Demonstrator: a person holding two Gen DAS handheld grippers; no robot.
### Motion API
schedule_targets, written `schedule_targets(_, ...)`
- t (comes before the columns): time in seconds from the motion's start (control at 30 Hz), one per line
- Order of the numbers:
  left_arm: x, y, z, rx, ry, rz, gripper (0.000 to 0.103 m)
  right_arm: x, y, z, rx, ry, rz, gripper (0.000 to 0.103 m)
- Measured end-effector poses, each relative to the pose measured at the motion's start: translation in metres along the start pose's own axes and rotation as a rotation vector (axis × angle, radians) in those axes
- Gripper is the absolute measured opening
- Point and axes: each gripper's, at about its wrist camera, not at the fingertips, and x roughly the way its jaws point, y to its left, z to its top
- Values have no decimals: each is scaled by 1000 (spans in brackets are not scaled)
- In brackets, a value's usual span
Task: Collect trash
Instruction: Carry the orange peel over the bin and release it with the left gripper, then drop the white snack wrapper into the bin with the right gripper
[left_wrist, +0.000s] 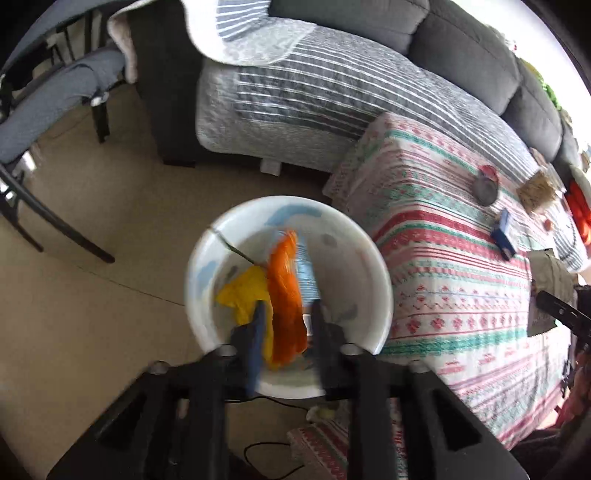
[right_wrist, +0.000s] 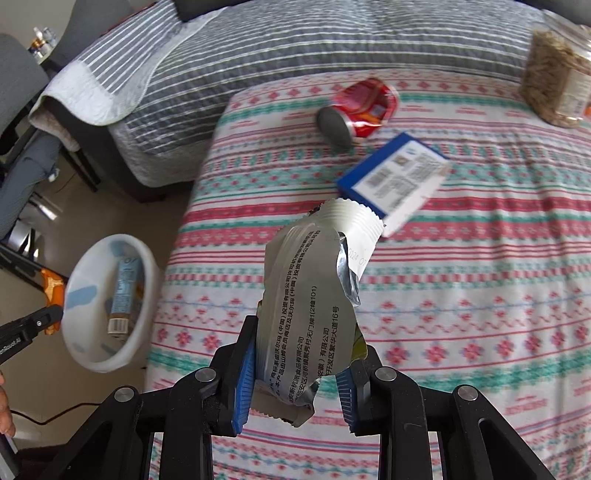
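A torn silver wrapper (right_wrist: 310, 295) stands pinched between the blue pads of the right hand-held gripper (right_wrist: 295, 369), lifted above the patterned table (right_wrist: 461, 314). Beyond it on the table lie a crushed red can (right_wrist: 358, 110) and a blue box (right_wrist: 395, 177), so collecting looks only partly done. To its left, the white bin (right_wrist: 110, 302) on the floor already holds a blue carton (right_wrist: 123, 295). The left hand-held gripper (left_wrist: 286, 317) hangs over the bin's rim (left_wrist: 376, 280), its fingers spread around an orange and yellow wrapper (left_wrist: 280, 288); whether it is gripped or falling, I cannot tell.
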Motion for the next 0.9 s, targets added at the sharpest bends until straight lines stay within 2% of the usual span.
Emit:
schedule_targets(0.07,-4,6,-1,-10,-17,22,78,4,8,1,-6,3,19,34)
schedule_targets(0.23,-12,20,-6,-6,-23,109,89,13,28,3,-35,3,47,34)
schedule_targets(0.4,-14,36,-13,-9,-14,155,91,25,50,6,-70,15,77,34)
schedule_targets(0.9,-29,75,-29,-45,-31,175,91,81,142,9,-178,74,194,37)
